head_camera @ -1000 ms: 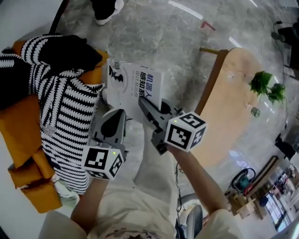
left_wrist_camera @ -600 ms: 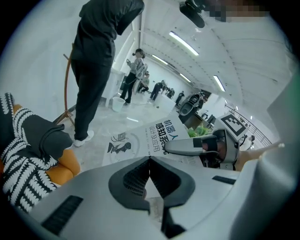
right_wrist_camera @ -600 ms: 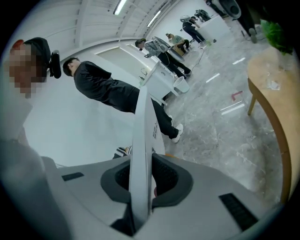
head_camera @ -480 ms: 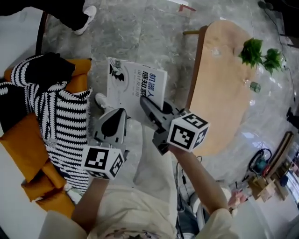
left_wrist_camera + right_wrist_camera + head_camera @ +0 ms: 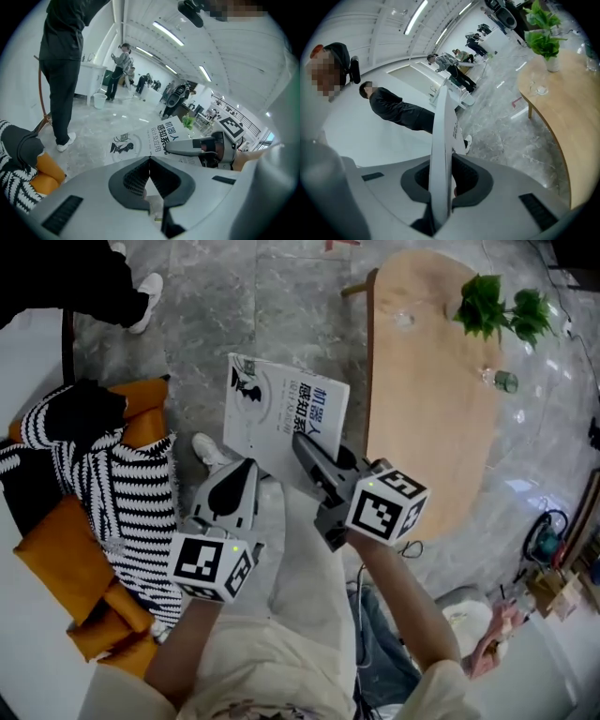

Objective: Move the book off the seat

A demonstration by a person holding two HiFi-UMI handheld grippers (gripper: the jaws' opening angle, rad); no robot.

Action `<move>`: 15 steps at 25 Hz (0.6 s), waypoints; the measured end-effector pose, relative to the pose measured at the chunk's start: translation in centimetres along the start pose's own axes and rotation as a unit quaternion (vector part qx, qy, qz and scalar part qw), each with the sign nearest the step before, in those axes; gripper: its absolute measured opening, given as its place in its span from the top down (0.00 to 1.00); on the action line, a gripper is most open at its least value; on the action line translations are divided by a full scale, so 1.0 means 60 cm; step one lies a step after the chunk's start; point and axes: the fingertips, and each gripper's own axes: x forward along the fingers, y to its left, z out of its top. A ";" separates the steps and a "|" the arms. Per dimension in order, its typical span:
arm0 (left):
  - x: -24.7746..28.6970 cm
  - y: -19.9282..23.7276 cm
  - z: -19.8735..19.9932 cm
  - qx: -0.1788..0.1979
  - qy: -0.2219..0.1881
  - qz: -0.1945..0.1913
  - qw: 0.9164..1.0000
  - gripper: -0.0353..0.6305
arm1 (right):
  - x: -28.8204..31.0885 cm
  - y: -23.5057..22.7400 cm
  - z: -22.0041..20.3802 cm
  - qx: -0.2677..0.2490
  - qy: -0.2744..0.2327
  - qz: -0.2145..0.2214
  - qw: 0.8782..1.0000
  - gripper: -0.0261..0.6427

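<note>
A white book (image 5: 281, 413) with dark print on its cover hangs in the air above the grey stone floor. My right gripper (image 5: 307, 448) is shut on its near edge. In the right gripper view the book (image 5: 443, 140) runs edge-on straight up between the jaws, which press on both faces. My left gripper (image 5: 232, 486) floats beside it to the left with its jaws shut and nothing between them; in the left gripper view (image 5: 150, 161) the book's cover (image 5: 150, 140) shows just beyond the tips. The seat with orange cushions (image 5: 70, 554) lies at the left.
A black-and-white striped knit (image 5: 131, 493) covers the orange seat. A light wooden table (image 5: 431, 399) with a green plant (image 5: 492, 306) and a small jar stands to the right. A person's legs in black with white shoes (image 5: 145, 287) are at the top left.
The view has swung toward the table, so the seat has slid left and down and the table sits fuller in frame. Both grippers and the held book keep their places relative to each other.
</note>
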 end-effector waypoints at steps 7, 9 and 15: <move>0.041 -0.053 -0.003 0.031 0.019 -0.025 0.999 0.94 | -0.060 -0.048 0.023 0.029 -0.045 -0.014 0.998 0.89; 0.046 -0.062 -0.004 0.038 0.021 -0.034 0.998 0.94 | -0.073 -0.053 0.023 0.037 -0.061 -0.017 0.997 0.89; 0.099 -0.118 -0.011 0.068 0.039 -0.060 0.995 0.94 | -0.125 -0.113 0.038 0.070 -0.102 -0.033 0.992 0.89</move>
